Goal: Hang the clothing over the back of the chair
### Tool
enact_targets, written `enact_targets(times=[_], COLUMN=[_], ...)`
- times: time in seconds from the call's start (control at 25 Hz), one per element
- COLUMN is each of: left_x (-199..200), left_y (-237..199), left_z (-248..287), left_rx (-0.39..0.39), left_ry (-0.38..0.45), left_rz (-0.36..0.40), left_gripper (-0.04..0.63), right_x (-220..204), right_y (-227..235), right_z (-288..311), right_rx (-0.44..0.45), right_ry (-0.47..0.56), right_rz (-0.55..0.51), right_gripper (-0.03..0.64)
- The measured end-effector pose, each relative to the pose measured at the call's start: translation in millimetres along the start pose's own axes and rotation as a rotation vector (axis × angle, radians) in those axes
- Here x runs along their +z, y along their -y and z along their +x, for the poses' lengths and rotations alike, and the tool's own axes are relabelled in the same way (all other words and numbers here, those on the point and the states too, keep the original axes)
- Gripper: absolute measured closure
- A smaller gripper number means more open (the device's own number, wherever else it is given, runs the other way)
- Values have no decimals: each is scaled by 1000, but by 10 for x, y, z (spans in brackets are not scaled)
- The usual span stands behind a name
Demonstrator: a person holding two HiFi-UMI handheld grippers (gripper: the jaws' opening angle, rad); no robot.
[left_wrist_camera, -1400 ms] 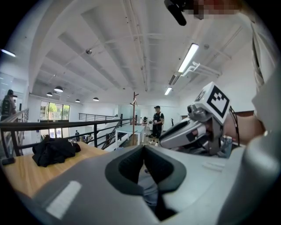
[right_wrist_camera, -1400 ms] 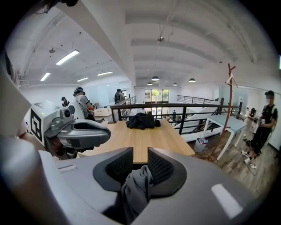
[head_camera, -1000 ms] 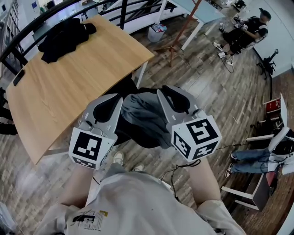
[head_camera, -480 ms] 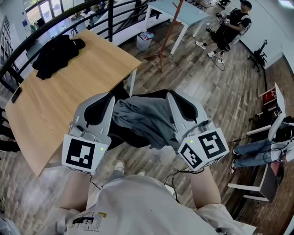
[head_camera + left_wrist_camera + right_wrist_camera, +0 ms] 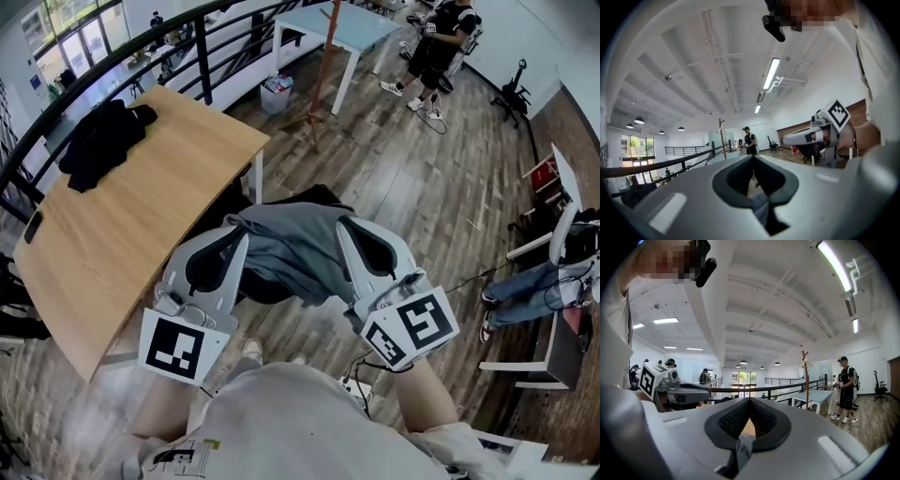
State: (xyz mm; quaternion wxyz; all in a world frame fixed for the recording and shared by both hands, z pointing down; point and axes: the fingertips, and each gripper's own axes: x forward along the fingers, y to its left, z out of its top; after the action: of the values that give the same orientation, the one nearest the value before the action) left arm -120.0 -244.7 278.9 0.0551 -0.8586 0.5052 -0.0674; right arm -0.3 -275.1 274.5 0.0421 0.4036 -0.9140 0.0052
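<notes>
Your left gripper (image 5: 236, 228) and right gripper (image 5: 345, 228) each pinch the soft grey piece of clothing (image 5: 292, 246). It is light and floppy, so hold both ends.

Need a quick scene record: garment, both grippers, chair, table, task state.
garment: grey garment, lifted and spread between the two grippers, sagging in the middle
left gripper: shut on one edge of the grey garment
right gripper: shut on the opposite edge
chair: dark, directly below the garment and mostly hidden by it
wooden table: left of the chair; black clothing lies near its far corner
task state: garment held by both grippers, not yet released onto the chair back
</notes>
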Motion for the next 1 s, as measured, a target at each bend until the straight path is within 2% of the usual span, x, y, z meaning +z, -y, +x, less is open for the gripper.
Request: enact_targets(times=[0.12,0.32,0.52,0.72,1.0], left_x=[-54,-222,-338,-339,-380], left_y=[113,289,459,503,542], left_z=[13,42,90,122,196], left_rx=[0,-15,-34,-37,-43], left_ry=[-15,-40,-67,-72,-93], left_rz=[29,34,3,-27,-11], left_gripper=[594,594,594,594,594], right_x=[-71,-292,-411,-376,-396], right_y=[114,263,282,238,224], right_z=[-139,-331,-458,-498,-521], right_rx=[-22,-76,-105,-80,-58], right_ry=[3,-11,-3,-6,-24], right_rz=[54,104,107,91,65], right_gripper=[618,618,618,618,618])
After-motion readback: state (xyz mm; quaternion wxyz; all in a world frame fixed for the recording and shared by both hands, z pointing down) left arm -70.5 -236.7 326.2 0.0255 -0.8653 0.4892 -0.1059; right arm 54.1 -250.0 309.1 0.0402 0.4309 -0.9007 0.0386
